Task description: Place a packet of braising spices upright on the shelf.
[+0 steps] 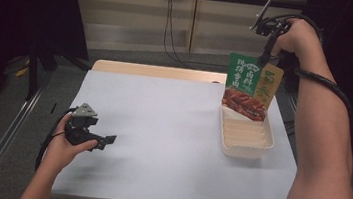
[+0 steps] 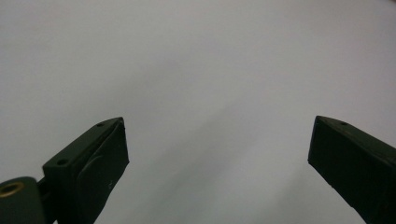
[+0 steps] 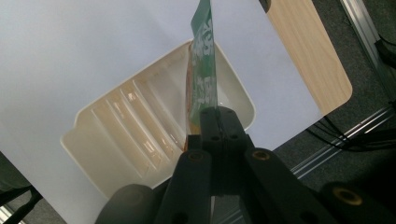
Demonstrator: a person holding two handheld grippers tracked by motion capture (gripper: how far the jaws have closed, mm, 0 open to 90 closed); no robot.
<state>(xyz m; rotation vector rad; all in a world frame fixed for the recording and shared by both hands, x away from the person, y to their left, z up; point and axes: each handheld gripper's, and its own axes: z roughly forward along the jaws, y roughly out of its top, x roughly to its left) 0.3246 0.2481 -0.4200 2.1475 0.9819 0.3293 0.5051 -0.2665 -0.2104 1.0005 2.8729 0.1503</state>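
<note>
Packet [image 1: 251, 85] hangs upright over far end of tray [image 1: 244, 148], lower edge at rim. Right gripper [image 1: 269, 53] pinches top edge. Left gripper [image 1: 105, 140] spread, idle over table [image 1: 161, 128]. Advice: lower straight, tilt packet along ridges, release once flat.

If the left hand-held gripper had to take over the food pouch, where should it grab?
Probably the pouch's free left edge, approaching level from the left. It hangs upright over the white tray, and the right hand-held gripper already pinches its top edge.
</note>
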